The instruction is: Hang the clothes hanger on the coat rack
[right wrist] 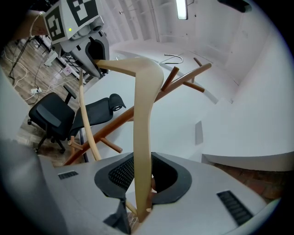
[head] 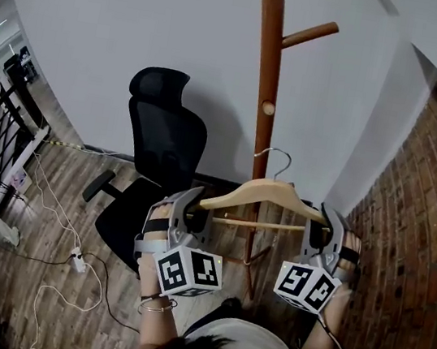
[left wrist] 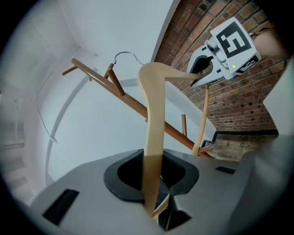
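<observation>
L gripper [head: 189, 204] & R gripper [head: 327, 225] each pinch an end of wooden hanger [head: 265, 192] near coat rack [head: 266, 62]; best kept level till hook [head: 284, 157] clears right peg [head: 310, 35].

Wood floor [head: 32, 263] has the black office chair [head: 166, 141], coat rack [head: 266, 70] (standing upright), plus a power strip [head: 78, 259] with white cables [head: 53, 205].

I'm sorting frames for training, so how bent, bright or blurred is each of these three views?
Head view: heavy fisheye, the brick wall bows, the coat rack is sharp. Left gripper view: black corners, even soft light, the hanger is crisp far out and softer close to the camera. Right gripper view: the ceiling lamp is blown out white.
</observation>
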The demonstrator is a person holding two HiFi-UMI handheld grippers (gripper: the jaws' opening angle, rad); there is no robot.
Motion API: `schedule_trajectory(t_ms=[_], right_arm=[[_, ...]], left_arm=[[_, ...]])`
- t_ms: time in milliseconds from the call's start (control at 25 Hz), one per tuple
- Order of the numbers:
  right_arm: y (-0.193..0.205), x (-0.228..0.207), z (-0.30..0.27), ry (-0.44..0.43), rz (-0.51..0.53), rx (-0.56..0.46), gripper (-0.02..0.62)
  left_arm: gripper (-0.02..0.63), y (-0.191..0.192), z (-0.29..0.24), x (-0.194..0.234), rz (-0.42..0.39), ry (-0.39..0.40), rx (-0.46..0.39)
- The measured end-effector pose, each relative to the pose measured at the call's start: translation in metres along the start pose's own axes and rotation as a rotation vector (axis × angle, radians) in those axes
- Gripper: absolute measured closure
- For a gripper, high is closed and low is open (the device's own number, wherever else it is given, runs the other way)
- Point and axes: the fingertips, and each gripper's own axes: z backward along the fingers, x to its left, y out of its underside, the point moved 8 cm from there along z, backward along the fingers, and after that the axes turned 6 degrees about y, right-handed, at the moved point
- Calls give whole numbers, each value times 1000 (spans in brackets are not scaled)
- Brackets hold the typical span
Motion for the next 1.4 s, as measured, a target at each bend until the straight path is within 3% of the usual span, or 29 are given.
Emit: schedule_trajectory(t_ms=[1400], right_arm=[[-32, -26, -48, 25, -3, -10, 489]], left_arm=[[515, -5, -36, 54, -20, -25, -40]])
